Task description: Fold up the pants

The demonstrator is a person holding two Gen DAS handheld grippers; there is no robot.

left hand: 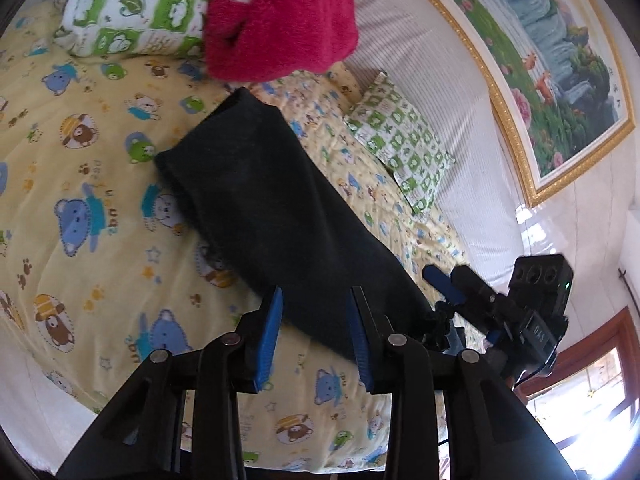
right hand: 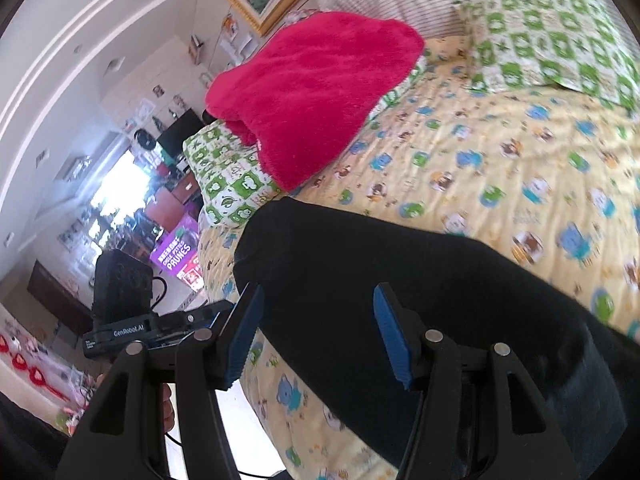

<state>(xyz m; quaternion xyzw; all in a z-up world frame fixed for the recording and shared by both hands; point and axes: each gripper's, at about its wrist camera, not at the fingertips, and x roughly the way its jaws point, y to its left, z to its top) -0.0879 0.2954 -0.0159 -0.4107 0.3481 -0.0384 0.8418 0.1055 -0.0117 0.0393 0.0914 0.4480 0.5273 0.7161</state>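
Observation:
The black pants lie folded lengthwise as a long dark strip on the yellow cartoon-bear bedsheet. My left gripper is open, its blue pads just above the strip's near end, holding nothing. The right gripper shows at the right of the left wrist view, beside the pants' edge. In the right wrist view the pants fill the lower middle, and my right gripper is open over them, empty. The left gripper's body shows at the left there.
A red fluffy blanket lies on a green-and-white pillow at the head of the bed. A second green pillow leans on the striped headboard. A framed painting hangs above. The bed edge drops off near the grippers.

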